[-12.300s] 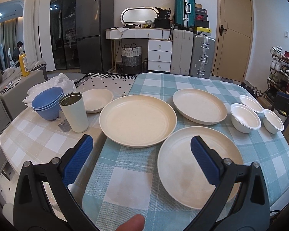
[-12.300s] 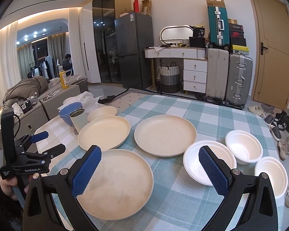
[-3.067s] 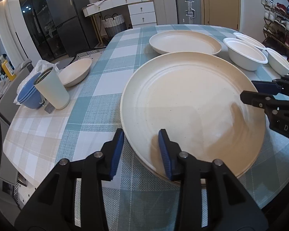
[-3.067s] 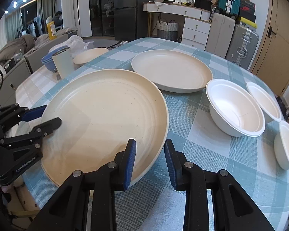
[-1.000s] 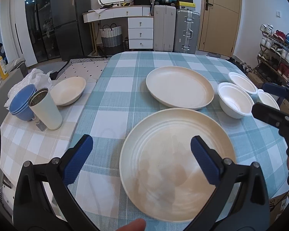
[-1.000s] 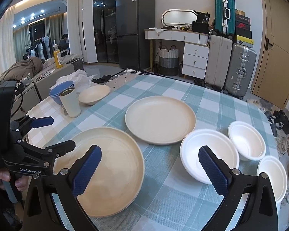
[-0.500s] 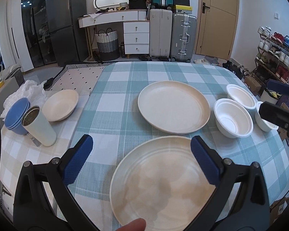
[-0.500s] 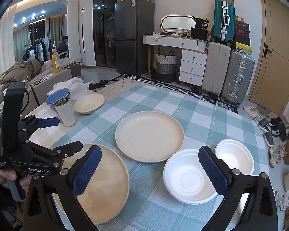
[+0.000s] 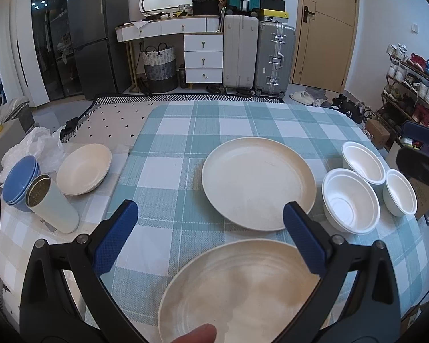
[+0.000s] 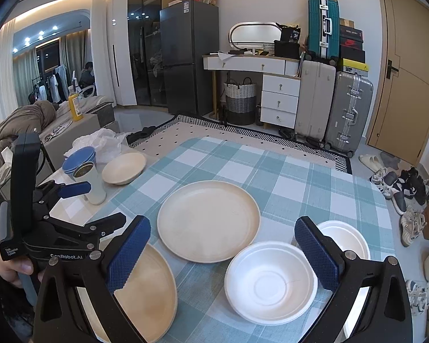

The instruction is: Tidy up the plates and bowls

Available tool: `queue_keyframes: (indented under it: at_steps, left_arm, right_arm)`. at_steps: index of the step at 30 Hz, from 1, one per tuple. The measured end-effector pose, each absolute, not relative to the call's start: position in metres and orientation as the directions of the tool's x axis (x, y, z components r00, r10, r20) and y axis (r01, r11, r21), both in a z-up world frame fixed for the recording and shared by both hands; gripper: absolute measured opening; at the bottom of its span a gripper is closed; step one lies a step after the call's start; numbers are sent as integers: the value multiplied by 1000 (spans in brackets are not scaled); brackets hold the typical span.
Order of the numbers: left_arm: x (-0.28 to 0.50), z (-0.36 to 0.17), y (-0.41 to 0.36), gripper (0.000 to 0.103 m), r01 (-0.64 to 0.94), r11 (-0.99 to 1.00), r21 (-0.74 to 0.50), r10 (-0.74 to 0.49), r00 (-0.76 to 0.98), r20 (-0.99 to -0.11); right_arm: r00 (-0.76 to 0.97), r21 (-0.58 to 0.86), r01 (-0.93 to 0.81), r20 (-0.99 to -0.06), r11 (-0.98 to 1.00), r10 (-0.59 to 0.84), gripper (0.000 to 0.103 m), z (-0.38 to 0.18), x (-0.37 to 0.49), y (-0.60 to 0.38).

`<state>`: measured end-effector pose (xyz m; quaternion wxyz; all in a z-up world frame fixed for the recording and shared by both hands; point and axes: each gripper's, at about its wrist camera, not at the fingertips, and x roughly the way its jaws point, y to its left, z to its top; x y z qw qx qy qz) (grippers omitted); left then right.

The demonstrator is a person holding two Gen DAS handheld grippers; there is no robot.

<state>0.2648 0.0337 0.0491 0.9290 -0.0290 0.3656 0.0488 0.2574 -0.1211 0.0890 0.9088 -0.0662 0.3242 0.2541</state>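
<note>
The near plate (image 9: 243,288) lies flat on the table (image 9: 186,131) at the edge closest to me, and from these views I cannot tell whether it is one plate or a stack with another under it. Just beyond it, toward the middle of the checked cloth, a second cream plate (image 9: 257,183) sits alone, so I judge that the plates are not yet all gathered. To the right of that middle plate stand three white bowls, the large bowl (image 9: 350,200) nearest to it and two smaller ones, a far bowl (image 9: 363,163) and a right-hand bowl (image 9: 400,191), close beside it, none nested in another. Well to the left of the middle plate, on the beige part of the cloth, rests a cream bowl (image 9: 84,168), with a stack of blue bowls (image 9: 20,180) and a pale cup (image 9: 53,203) beyond it. My left gripper (image 9: 208,237) hangs above the near plate with its jaws spread wide and nothing between them; my right gripper (image 10: 220,254) likewise has its jaws spread and empty, above the gap between the near plate and the large bowl. By my reckoning most of the job remains: the middle plate wants stacking, and the white bowls want nesting.
</note>
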Motion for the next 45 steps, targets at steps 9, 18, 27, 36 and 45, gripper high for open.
queue_keyframes:
  at_steps: [9,18,27,36,45]
  left_arm:
    - [298,31,46,101,-137,990,-11,88,696,-712]
    - [333,13,51,101,-135,991,-21,75,668,-741]
    - [360,-5,51,101,-133,991,-20,69,636,-769]
    - [374,-24,54,101,-140,990,-13,75,604,-793]
    - [384,-46,59,101,-140,990,-12,70,564,-823]
  right_arm:
    - [654,70,-468,-643,881,399,102,80,301,-130]
    - [610,120,-428,-693,896,385,102,50,345,-130]
    - [567,118,-431,-736,895,370,102,31,378,-124]
    - [516,118,-416,-786,902,341,102,2,409,-122]
    - [467,142,-423,-812,895,349,95,-31,423,-119]
